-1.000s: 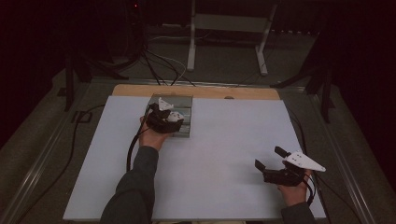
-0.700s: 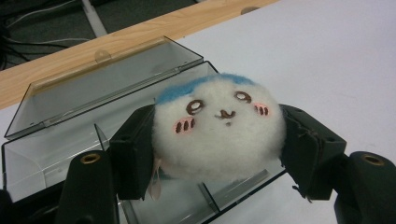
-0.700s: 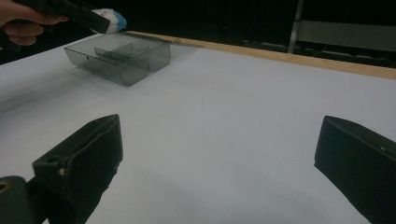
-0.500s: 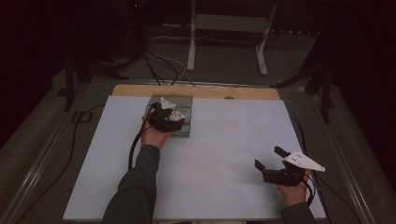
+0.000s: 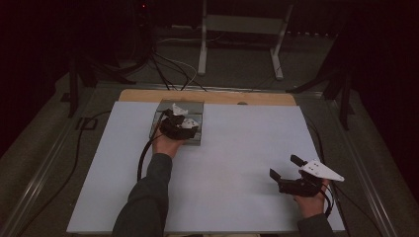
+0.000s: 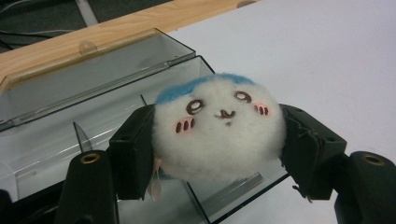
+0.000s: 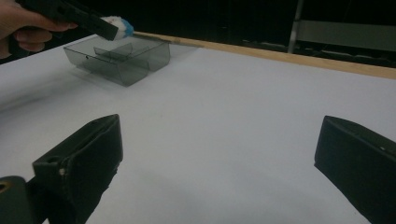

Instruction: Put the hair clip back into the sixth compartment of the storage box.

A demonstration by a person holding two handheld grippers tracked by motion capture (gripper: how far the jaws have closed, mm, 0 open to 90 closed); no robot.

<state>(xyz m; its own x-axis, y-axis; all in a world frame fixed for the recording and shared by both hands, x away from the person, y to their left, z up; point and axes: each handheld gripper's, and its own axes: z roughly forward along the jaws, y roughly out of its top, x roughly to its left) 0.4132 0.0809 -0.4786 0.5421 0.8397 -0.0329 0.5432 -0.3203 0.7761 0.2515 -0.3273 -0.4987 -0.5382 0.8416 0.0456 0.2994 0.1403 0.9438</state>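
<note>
A round white plush toy (image 6: 218, 133) with a blue top and a small drawn face is squeezed between the black jaws of my left gripper (image 6: 217, 149), which is shut on it. It hangs over a clear grey plastic box (image 6: 98, 116) with dividers and an opened lid. From above, the left gripper (image 5: 179, 124) sits over that box (image 5: 196, 139) near the far edge of the white table. My right gripper (image 5: 287, 168) rests at the near right, open, with nothing between its jaws. From there I see the box (image 7: 119, 58) and the plush (image 7: 119, 25) far off at upper left.
The white table top (image 5: 237, 148) has a wooden strip (image 5: 217, 97) along its far edge. Cables (image 5: 168, 64) and a metal stand (image 5: 242, 29) lie on the dark floor beyond. Metal rails run along both sides of the table.
The left hand and its gripper shifted only slightly over the box. The right gripper stayed still.
</note>
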